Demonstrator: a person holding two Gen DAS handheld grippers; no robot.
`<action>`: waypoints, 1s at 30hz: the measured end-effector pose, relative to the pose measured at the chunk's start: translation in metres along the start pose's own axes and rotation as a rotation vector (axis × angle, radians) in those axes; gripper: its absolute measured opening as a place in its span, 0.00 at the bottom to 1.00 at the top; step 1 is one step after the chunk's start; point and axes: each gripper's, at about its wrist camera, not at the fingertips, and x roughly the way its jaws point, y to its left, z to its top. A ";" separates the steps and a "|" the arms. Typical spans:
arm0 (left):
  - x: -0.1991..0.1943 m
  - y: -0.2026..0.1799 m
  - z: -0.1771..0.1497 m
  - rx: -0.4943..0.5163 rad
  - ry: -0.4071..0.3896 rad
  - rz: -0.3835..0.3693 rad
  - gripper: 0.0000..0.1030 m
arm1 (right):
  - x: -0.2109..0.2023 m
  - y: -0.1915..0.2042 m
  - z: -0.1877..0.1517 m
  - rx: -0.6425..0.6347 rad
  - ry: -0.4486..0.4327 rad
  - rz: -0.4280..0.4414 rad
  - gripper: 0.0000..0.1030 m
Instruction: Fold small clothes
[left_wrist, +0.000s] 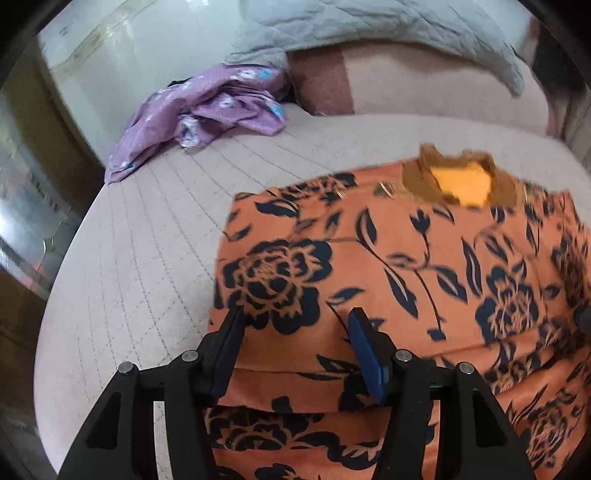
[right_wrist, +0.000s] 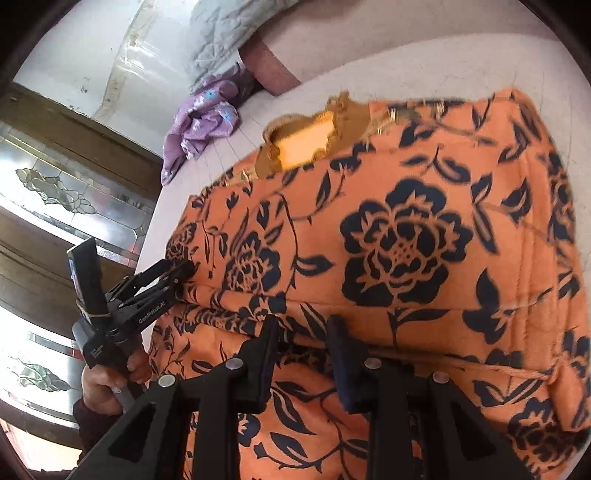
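Observation:
An orange garment (left_wrist: 399, 258) with a dark floral print lies on the bed, its brown neckline (left_wrist: 458, 181) at the far side; it also fills the right wrist view (right_wrist: 406, 229). A folded-over layer forms a ridge across its near part. My left gripper (left_wrist: 295, 317) is open, its fingers spread over the garment's near left edge, holding nothing. My right gripper (right_wrist: 303, 325) is open just above the fold ridge, empty. The left gripper also shows in the right wrist view (right_wrist: 181, 269), its tips at the garment's left edge.
A crumpled purple floral cloth (left_wrist: 207, 110) lies at the bed's far left. A grey quilt (left_wrist: 369, 26) and a pink pillow (left_wrist: 424, 85) sit at the head. The pale quilted bed surface (left_wrist: 147, 258) ends at left, beside a wooden cabinet with glass panels (right_wrist: 74, 199).

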 end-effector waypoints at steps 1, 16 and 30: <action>0.000 0.003 0.001 -0.014 0.000 0.008 0.58 | -0.003 -0.002 0.001 0.008 -0.019 -0.016 0.30; 0.013 0.004 -0.006 0.026 0.032 0.099 0.64 | 0.001 -0.016 -0.002 0.027 -0.025 -0.103 0.32; -0.065 0.111 -0.103 -0.235 0.048 0.081 0.71 | -0.098 -0.019 -0.048 0.090 -0.200 -0.163 0.66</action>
